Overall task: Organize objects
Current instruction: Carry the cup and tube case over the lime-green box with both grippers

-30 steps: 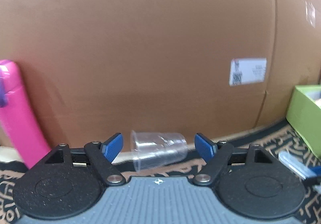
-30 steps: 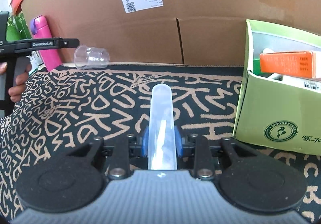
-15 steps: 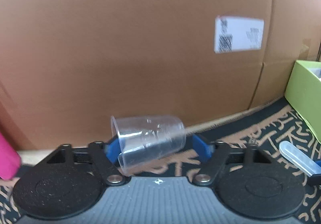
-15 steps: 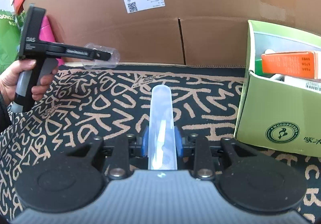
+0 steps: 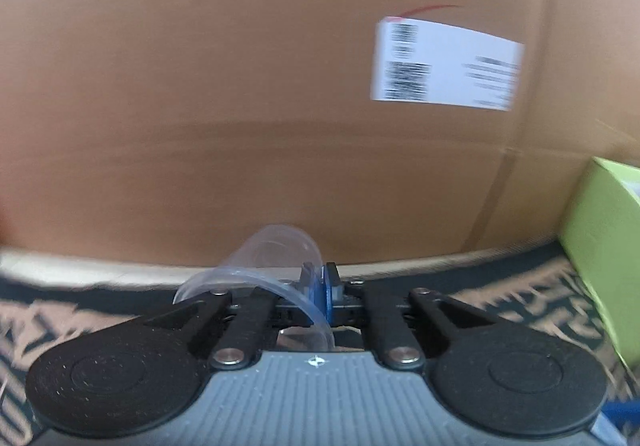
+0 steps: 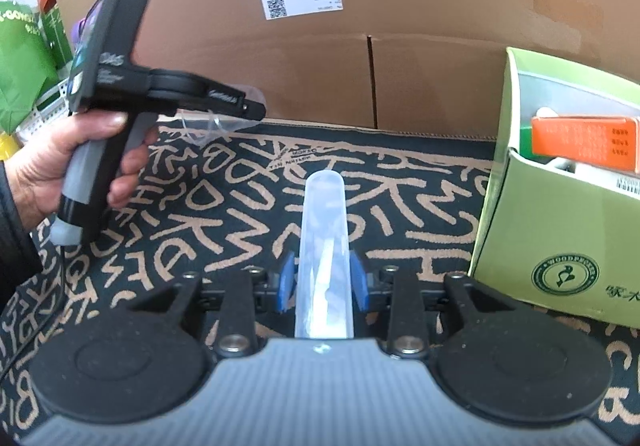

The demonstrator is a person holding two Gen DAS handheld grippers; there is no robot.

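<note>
My left gripper (image 5: pixel 320 286) is shut on the wall of a clear plastic cup (image 5: pixel 272 262), held above the patterned cloth with its mouth tipped toward the camera. In the right wrist view the left gripper (image 6: pixel 256 108) holds the cup (image 6: pixel 208 124) in the air at the left, near the cardboard wall. My right gripper (image 6: pixel 323 282) is shut on a translucent plastic tube (image 6: pixel 324 230) that points forward over the cloth.
A green open box (image 6: pixel 560 230) with an orange carton (image 6: pixel 584 140) and other items stands at the right; it also shows in the left wrist view (image 5: pixel 604 222). A large cardboard box (image 6: pixel 360 46) closes the back. Green bags and a white basket (image 6: pixel 44 106) sit far left.
My left gripper closed on the cup, lifted it off the cloth and carried it right and away from the pink bottle. The right gripper has stayed still with the tube.
</note>
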